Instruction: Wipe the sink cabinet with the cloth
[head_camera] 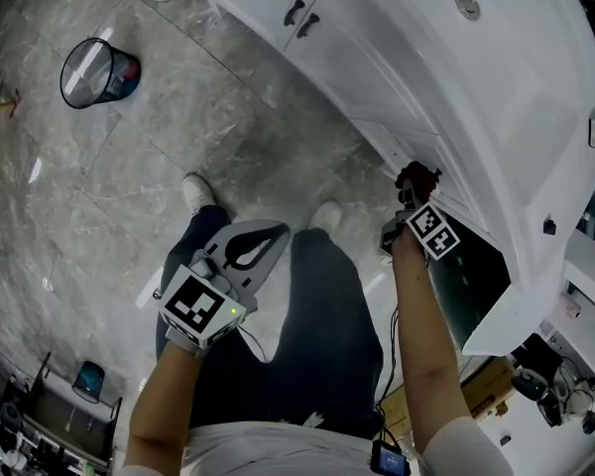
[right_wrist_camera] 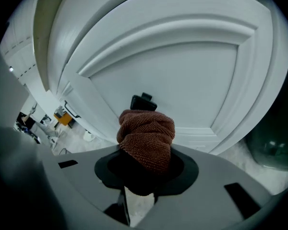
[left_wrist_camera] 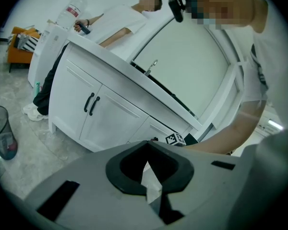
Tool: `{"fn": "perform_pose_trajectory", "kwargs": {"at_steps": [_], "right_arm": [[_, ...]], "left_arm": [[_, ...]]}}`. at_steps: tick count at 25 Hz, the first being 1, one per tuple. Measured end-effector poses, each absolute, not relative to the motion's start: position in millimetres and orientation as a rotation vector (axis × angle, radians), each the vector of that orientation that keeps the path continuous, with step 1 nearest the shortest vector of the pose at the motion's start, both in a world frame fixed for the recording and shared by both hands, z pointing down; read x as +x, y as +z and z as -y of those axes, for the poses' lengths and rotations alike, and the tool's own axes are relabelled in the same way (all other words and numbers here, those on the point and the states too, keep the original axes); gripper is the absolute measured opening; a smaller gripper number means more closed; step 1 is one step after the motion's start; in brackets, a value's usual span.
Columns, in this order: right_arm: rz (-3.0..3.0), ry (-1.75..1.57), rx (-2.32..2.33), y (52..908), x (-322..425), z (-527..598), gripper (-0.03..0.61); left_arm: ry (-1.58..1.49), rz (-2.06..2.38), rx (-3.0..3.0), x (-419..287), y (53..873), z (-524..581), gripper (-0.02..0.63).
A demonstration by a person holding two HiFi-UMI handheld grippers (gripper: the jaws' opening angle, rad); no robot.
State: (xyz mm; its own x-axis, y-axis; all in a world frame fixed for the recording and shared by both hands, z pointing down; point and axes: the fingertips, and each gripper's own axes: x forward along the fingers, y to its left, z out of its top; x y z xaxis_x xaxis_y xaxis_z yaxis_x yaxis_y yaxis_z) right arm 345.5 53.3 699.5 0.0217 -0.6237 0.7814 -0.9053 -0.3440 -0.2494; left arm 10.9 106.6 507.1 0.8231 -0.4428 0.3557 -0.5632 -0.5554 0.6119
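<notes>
Right claw (head_camera: 415, 188) clamped on cloth (right_wrist_camera: 146, 138), arm extended; left claw (head_camera: 268, 236) closed, held low.

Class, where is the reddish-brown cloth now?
In the head view's right half, the reddish-brown cloth is bunched in the right gripper, at the white cabinet door.

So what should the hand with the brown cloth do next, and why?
Probably press the cloth onto the white cabinet door and sweep sideways: the right gripper holds it bunched near the black handle, facing the panel.
</notes>
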Motion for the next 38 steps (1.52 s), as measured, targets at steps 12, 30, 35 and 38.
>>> {"fn": "perform_pose_trajectory", "kwargs": {"at_steps": [12,30,35,38], "right_arm": [[1.527,1.269,2.001,680,361,-53,0.12],[1.658,1.386,2.099,600,345,-39,0.12],[1.744,1.303,2.1,572,332,-36,0.12],[1.81,1.243,2.058,550,318,-38,0.12]], "left_arm": [[0.218,0.73,2.268,14,501,-102,0.011],[0.249,0.679,2.338,18,467,-97,0.011],[0.247,0.68,2.371,17,449,-88,0.011],[0.244,0.68,2.383,17,432,-87,0.011]]}}
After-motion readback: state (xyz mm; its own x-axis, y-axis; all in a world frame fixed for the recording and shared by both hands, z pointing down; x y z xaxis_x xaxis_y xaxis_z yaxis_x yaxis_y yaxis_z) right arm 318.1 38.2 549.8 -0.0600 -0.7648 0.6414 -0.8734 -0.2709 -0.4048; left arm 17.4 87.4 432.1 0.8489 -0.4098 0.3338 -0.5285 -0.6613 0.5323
